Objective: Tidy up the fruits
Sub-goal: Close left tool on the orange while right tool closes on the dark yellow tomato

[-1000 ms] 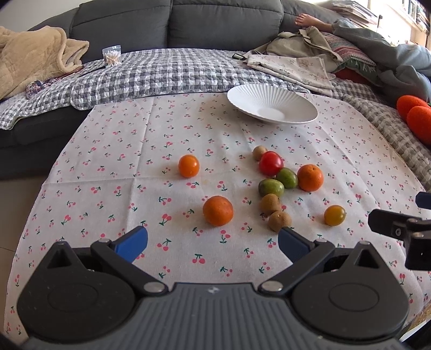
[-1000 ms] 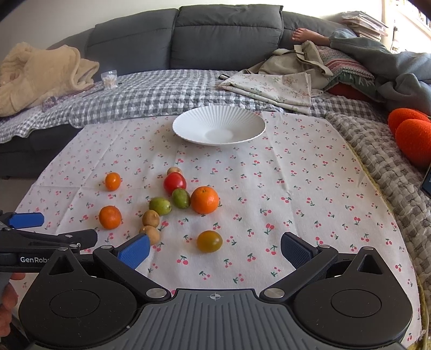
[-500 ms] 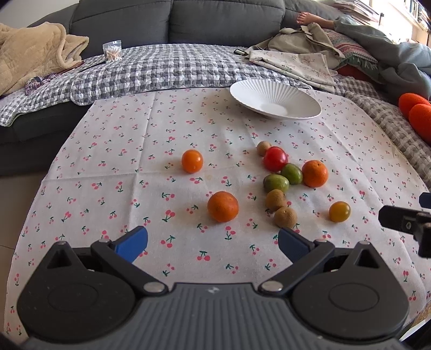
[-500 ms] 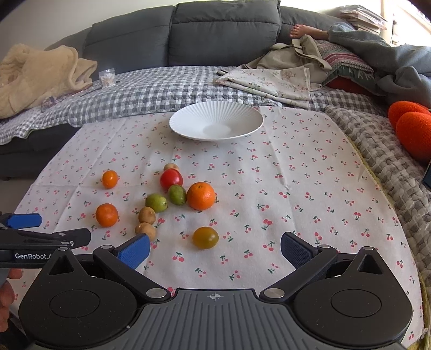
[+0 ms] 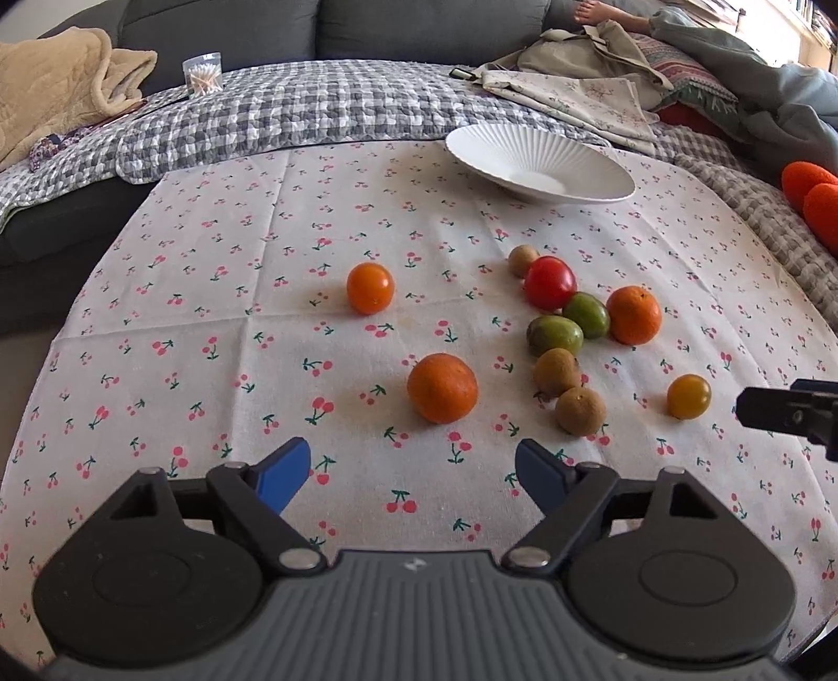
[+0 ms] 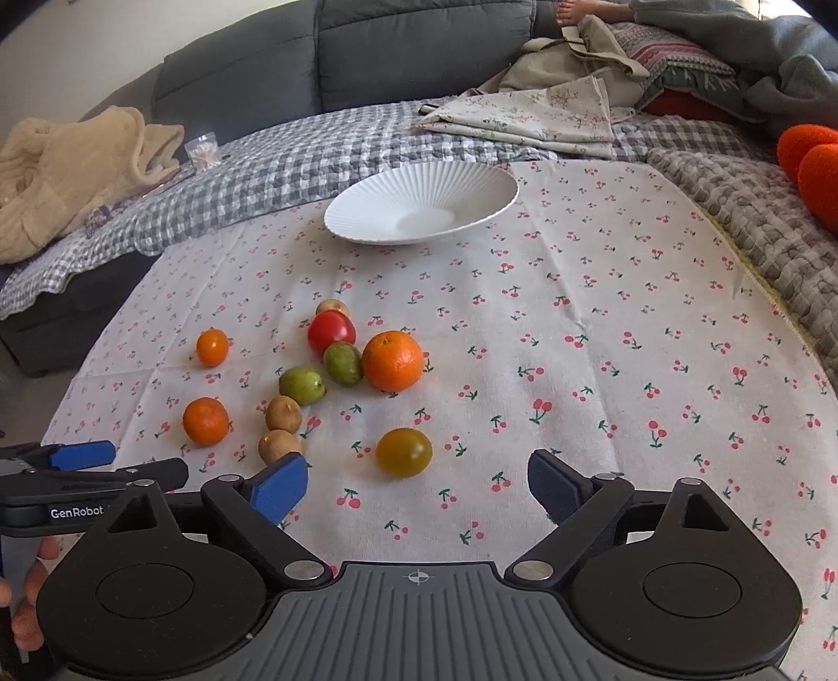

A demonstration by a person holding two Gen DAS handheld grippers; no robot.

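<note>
Several fruits lie loose on the cherry-print cloth [image 5: 220, 325], and a white ribbed bowl [image 5: 539, 167] stands behind them with nothing in it. My left gripper [image 5: 411, 471] hovers just short of a large orange [image 5: 442, 387]; its jaws are closing with nothing between them. My right gripper [image 6: 416, 482] sits right behind a yellow-brown tomato [image 6: 404, 451], jaws closing, pads apart from it. In the cluster are a red tomato [image 6: 331, 331], two green fruits [image 6: 301, 385], two brown kiwis [image 6: 283, 414], a second orange [image 6: 393, 360] and a small orange fruit [image 6: 212, 347].
A grey sofa [image 6: 408, 57] runs behind, covered by a checked quilt [image 5: 324, 110]. On it lie a beige blanket [image 5: 57, 89], a clear cup of sticks [image 5: 203, 74], folded cloths [image 6: 529, 115] and a person's bare foot [image 5: 597, 10]. Orange cushions [image 6: 809, 162] sit at the right.
Both grippers have come forward and down toward the fruit, so the orange and the yellow-brown tomato look nearer. Both pairs of jaws have narrowed a little. The right view has tilted.
</note>
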